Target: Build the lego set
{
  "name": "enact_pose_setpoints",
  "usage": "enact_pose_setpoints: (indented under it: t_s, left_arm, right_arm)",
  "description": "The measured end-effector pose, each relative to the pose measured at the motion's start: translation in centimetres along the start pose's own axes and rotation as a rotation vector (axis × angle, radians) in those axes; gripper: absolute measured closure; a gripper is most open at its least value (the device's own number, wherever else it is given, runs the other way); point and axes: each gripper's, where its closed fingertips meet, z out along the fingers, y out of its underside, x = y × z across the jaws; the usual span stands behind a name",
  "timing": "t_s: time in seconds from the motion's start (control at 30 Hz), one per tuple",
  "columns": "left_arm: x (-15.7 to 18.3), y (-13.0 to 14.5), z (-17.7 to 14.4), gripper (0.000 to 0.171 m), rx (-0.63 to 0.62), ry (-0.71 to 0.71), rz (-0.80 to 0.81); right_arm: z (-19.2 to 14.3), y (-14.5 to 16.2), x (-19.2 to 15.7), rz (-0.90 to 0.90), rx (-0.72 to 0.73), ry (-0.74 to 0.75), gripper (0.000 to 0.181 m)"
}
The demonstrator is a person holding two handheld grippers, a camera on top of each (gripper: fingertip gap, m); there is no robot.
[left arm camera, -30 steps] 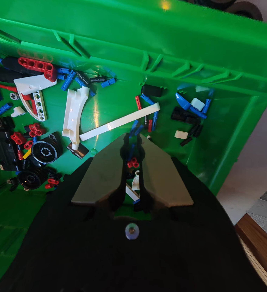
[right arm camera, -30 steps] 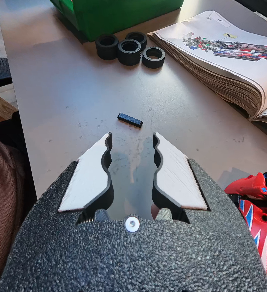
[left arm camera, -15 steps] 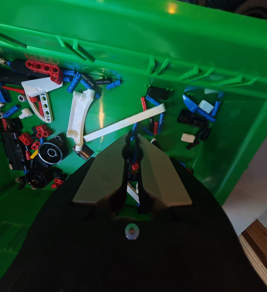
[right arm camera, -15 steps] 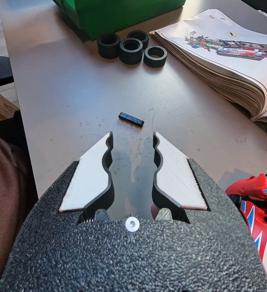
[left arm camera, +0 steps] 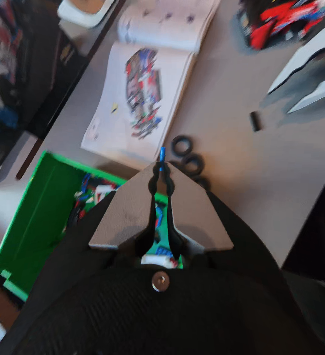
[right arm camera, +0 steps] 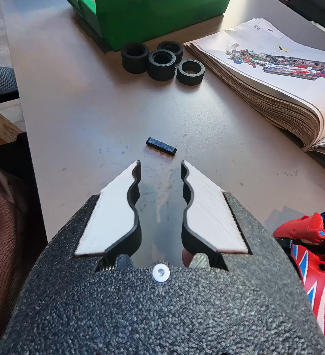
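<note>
My left gripper [left arm camera: 161, 166] is shut on a small blue pin [left arm camera: 161, 156] that sticks out past the fingertips, held high above the green bin [left arm camera: 32, 217] of loose pieces. The left wrist view is blurred. My right gripper [right arm camera: 160, 163] is open and empty just above the table, a little short of a small black beam [right arm camera: 161, 146]; that beam also shows in the left wrist view [left arm camera: 256, 121]. The red, white and blue model [right arm camera: 317, 255] sits at the right edge, and in the left wrist view [left arm camera: 284, 21] at the far right.
Several black tyres [right arm camera: 162, 61] stand in front of the green bin [right arm camera: 148, 17]. An open instruction book [right arm camera: 273, 63] lies at the right, also in the left wrist view [left arm camera: 138, 92]. A person's brown sleeve [right arm camera: 2, 240] is at the left. The right gripper's fingers [left arm camera: 302, 63] show far off.
My left gripper has lifted out of the green bin with the blue pin and swung up over the table. My right gripper has barely moved and stays open.
</note>
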Motion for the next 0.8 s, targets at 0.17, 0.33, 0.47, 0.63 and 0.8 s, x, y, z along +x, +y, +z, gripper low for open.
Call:
enact_pose_setpoints:
  t_s: [0.17,0.33,0.47,0.63,0.8]
  left_arm:
    - [8.3,-3.4,7.3,0.169,-0.074,0.14,0.073]
    - [11.9,-1.8,14.4,0.17,-0.268,0.204,0.104]
    - [13.5,-0.6,16.3,0.169,-0.305,0.273,0.084]
    - [13.9,0.0,16.6,0.163,-0.277,0.306,0.032]
    - [13.8,-0.2,16.0,0.159,-0.23,0.308,0.01]
  right_arm:
    - [-0.6,-0.5,-0.1,-0.013,0.048,0.01,0.147]
    - [-1.3,-0.2,-0.1,-0.023,0.053,0.026,0.148]
    - [-1.7,0.0,-0.1,-0.012,0.056,0.02,0.148]
    - [-1.6,0.1,-0.1,0.001,0.051,0.013,0.148]
    - [-1.4,0.2,0.1,0.01,0.036,0.01,0.15]
